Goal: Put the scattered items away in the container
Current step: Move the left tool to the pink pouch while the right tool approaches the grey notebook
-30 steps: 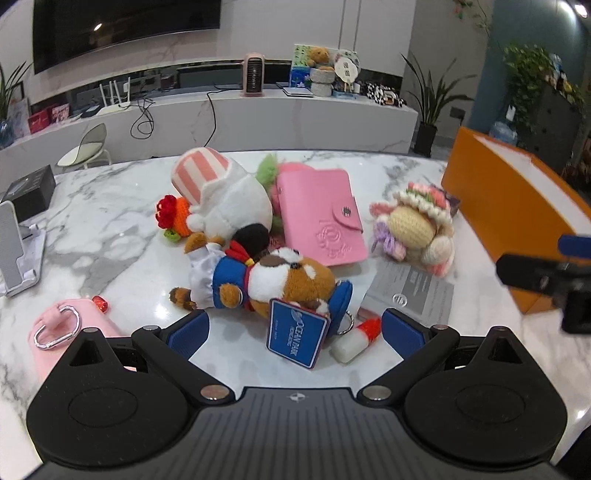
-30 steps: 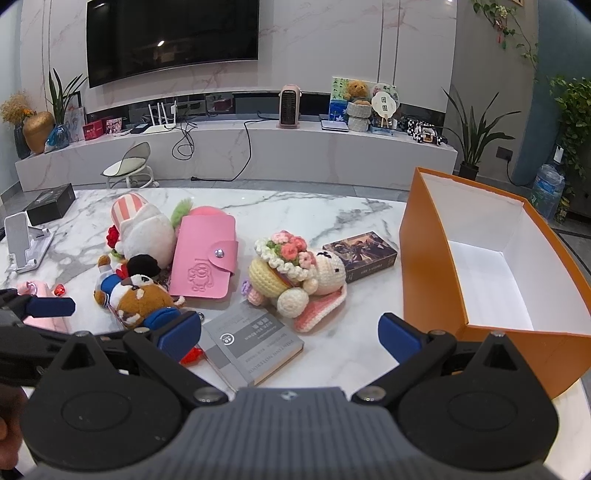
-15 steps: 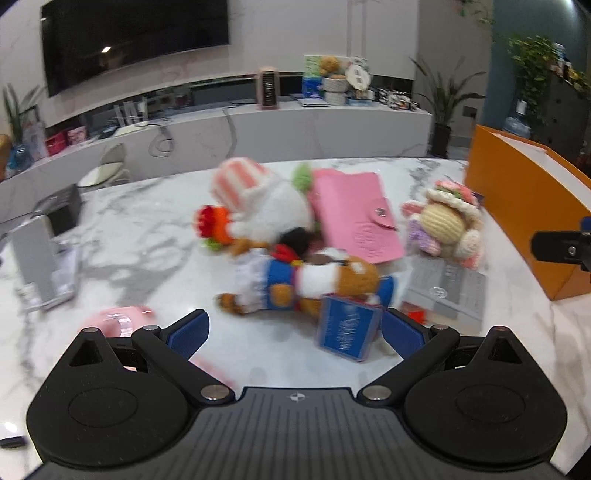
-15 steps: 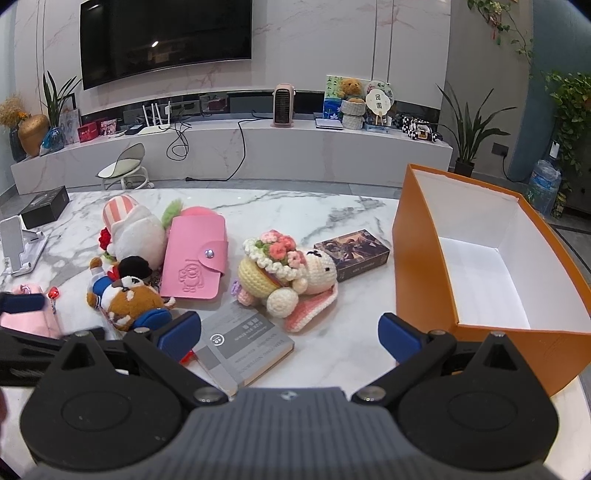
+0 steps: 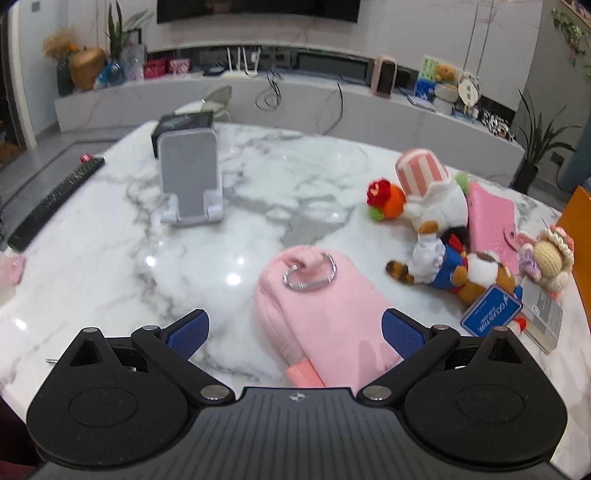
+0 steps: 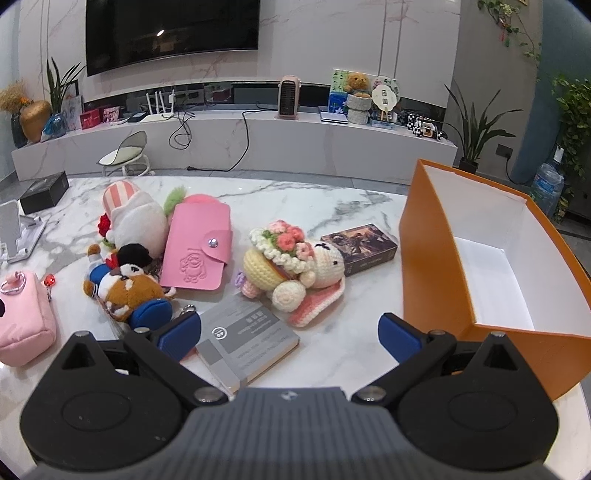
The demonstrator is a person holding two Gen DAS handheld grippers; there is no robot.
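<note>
Here, toys [image 6: 295,266] litter a marble table [image 5: 258,177] facing a wall-mounted television [image 6: 170,33].

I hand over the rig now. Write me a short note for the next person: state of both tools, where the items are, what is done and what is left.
Left tool: open, holds nothing, pink pouch lies between its fingers.
Right tool: open, holds nothing, above the grey booklet.
Orange box: to the right, no item visible inside.
On the marble table: plush toys, pink wallet, crochet doll, card box.
Done: nothing. Left: everything.
</note>
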